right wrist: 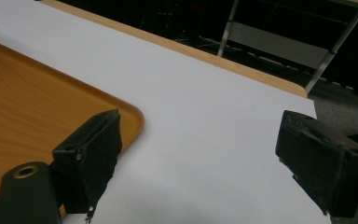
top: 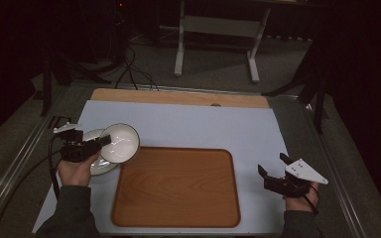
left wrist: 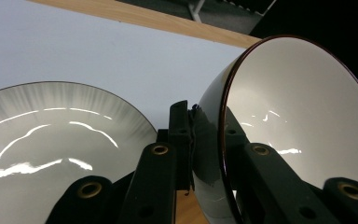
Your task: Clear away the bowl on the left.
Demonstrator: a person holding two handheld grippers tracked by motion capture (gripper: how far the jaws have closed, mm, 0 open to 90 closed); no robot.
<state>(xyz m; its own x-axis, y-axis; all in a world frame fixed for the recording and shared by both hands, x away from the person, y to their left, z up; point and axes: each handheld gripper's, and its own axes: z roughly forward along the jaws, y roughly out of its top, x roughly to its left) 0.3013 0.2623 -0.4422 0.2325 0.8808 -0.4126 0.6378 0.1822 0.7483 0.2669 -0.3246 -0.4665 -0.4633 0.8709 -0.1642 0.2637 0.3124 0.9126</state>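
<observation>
My left gripper [top: 104, 141] is shut on the rim of a white bowl [top: 120, 143] with a dark edge, holding it tilted on its side above the table's left part. In the left gripper view its two jaws pinch the wall of the bowl [left wrist: 298, 116] from inside and outside. Just behind and below it a white plate [top: 95, 164] with grey streaks lies on the mat, also seen as the plate [left wrist: 51, 140] at the left. A wooden tray [top: 176, 186] lies bare in the middle. My right gripper [top: 273, 164] stands open at the right, nothing between its jaws.
A pale blue mat [top: 203, 124] covers the wooden table, whose far edge [top: 178, 96] shows behind it. The corner of the tray [right wrist: 37, 112] lies left of my right gripper's jaws. Metal rails border the table, and cables and a white frame [top: 218, 29] stand on the floor beyond.
</observation>
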